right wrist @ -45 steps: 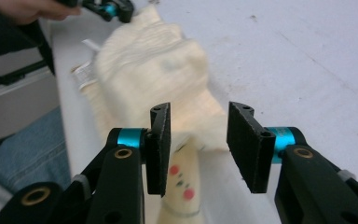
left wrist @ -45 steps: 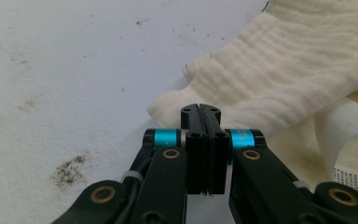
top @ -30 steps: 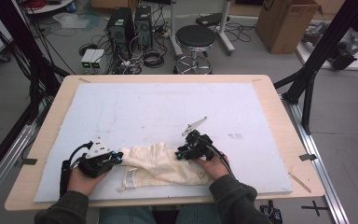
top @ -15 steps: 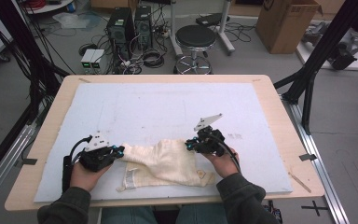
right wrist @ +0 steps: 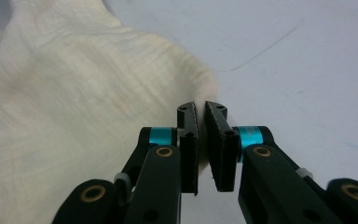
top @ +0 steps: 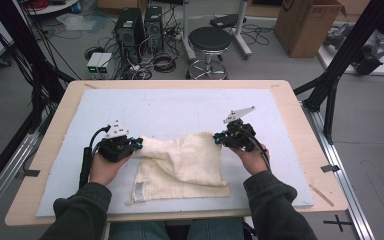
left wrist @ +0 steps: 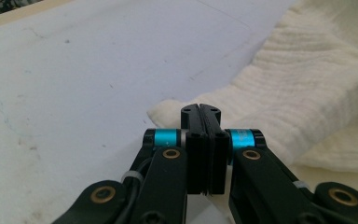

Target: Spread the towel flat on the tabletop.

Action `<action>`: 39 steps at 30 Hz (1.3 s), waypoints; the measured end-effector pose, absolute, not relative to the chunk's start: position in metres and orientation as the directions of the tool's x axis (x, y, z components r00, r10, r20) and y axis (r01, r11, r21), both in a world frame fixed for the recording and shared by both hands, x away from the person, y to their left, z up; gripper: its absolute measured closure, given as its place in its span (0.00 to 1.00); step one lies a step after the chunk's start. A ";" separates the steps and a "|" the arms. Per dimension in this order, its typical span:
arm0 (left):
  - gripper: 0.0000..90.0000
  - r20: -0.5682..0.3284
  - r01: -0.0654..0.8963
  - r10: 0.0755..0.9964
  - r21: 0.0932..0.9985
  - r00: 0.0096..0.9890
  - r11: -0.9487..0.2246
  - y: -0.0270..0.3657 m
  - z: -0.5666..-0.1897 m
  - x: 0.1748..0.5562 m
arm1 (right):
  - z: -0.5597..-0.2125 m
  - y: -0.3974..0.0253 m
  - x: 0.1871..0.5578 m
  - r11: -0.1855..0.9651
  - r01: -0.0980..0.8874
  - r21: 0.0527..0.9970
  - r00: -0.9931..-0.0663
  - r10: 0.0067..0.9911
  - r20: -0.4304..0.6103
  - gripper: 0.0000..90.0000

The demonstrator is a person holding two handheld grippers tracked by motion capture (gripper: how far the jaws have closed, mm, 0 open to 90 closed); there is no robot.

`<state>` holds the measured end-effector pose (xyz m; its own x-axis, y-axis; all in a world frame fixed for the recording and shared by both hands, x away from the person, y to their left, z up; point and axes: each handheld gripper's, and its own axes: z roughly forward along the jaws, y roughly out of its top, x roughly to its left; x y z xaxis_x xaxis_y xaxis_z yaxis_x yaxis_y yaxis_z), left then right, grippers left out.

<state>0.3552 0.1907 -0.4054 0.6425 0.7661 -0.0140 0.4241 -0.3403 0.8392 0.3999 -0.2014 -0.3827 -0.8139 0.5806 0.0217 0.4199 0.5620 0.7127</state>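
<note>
In the high view, a cream cloth lies on the pale blue mat that covers the table, near the table's front edge and about midway between its left and right edges. The bottom layer lies flat with a small tag at its front left corner, and the top layer is pulled up and stretched sideways between two grippers. The left gripper is at the cloth's left end and the right gripper is at its right end, each held in a hand with a dark sleeve. From up here the jaws are too small to see well. In the left gripper view, the left gripper has its two black jaws pressed tight together, with a corner of the cloth pinched between them. The cloth runs off to the right and looks soft and ribbed. In the right gripper view, the right gripper has its jaws close together with just a thin gap, and the edge of the cloth sits in that gap, so it holds the cloth too. The cloth spreads out to the left over the mat.
</note>
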 end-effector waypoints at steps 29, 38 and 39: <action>0.64 -0.076 0.442 0.792 0.860 0.606 -0.255 0.196 -0.407 0.378 | -0.385 -0.214 0.427 0.462 0.483 0.744 -0.759 0.645 0.093 0.55; 0.60 -0.053 0.399 0.741 0.867 0.670 -0.299 0.197 -0.403 0.341 | -0.374 -0.209 0.392 0.478 0.410 0.777 -0.806 0.589 0.063 0.53; 0.59 -0.049 0.393 0.728 0.865 0.684 -0.311 0.198 -0.404 0.333 | -0.375 -0.209 0.389 0.478 0.410 0.777 -0.809 0.584 0.068 0.53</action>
